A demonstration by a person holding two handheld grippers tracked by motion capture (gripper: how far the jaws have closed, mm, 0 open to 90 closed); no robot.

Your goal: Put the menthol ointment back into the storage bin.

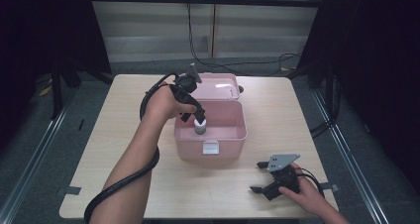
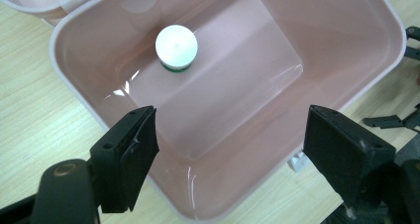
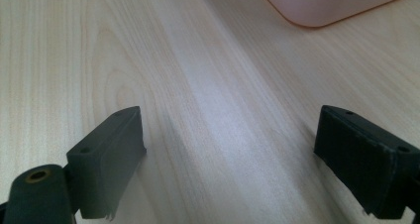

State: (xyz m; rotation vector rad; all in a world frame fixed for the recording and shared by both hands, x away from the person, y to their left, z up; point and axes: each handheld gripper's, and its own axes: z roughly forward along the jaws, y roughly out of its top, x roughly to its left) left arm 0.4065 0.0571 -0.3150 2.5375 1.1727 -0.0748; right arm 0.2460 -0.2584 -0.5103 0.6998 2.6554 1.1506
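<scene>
A small bottle with a white cap [image 2: 176,46] and a green band under it stands upright inside the open pink box [image 2: 79,85]. In the high view the bottle [image 1: 200,127] is near the box's left wall [image 1: 179,135]. My left gripper [image 2: 230,135] hangs over the box, just above the bottle, and its jaws stand wide apart with nothing between them. From above, the left gripper [image 1: 197,114] points down into the box. My right gripper [image 1: 256,176] rests low over the table at the front right, open and empty, and the right gripper [image 3: 230,149] faces bare wood.
The box's lid [image 1: 216,85] lies tilted back behind it. A white latch [image 1: 210,147] sits on the box's front wall. A corner of the pink box [image 3: 337,3] lies ahead of the right gripper. The wooden table [image 1: 277,110] has bare room on both sides.
</scene>
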